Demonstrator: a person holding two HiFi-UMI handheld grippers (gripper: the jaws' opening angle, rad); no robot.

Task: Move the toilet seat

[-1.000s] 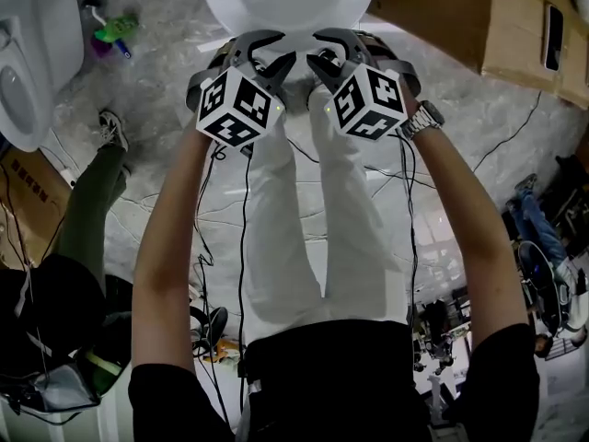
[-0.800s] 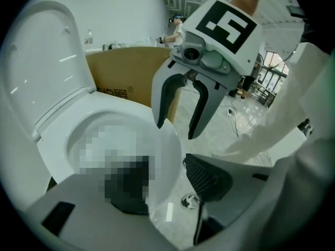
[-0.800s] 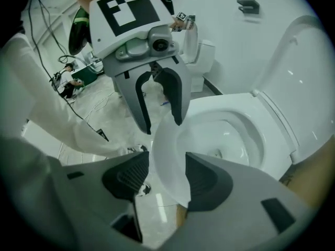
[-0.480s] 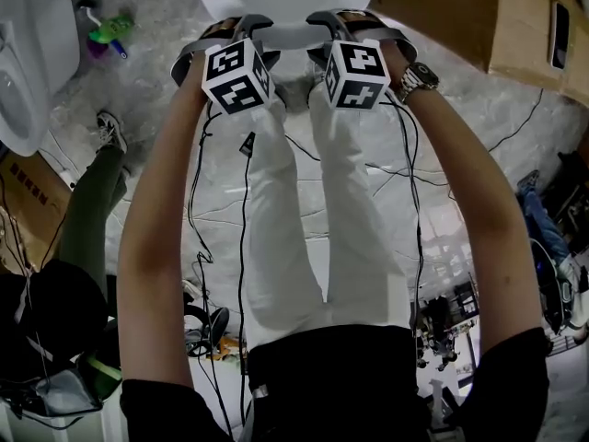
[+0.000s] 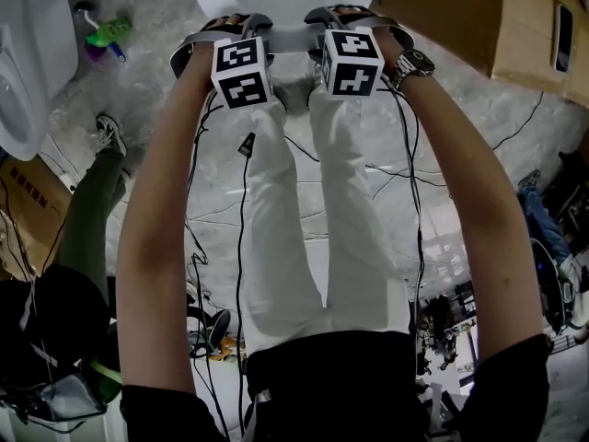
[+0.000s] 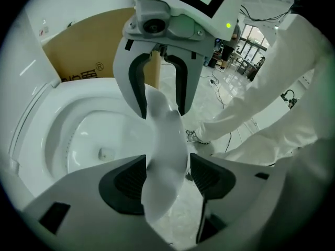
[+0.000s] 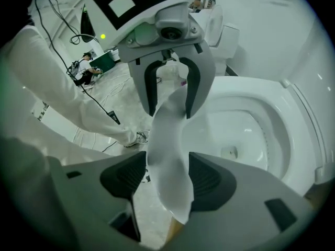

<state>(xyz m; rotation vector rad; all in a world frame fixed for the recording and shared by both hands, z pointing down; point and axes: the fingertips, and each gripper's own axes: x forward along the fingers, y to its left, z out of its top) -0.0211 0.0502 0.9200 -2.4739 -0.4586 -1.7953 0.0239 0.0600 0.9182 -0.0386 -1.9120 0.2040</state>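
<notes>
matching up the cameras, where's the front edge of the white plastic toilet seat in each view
Head view: top centre, the front edge of the white plastic toilet seat, between the two marker cubes.
Left gripper view: centre, a white strip between the jaws of the left gripper, which have just been opening.
Right gripper view: centre, the same strip between the jaws of the right gripper, also just opening.
Shared landmark: the person's white trousers.

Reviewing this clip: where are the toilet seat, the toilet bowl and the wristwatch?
toilet seat (image 6: 166,137), left gripper view, its front edge
toilet bowl (image 6: 73,140), left gripper view, the inner wall
wristwatch (image 5: 411,63), head view, the dial, on the right wrist
</notes>
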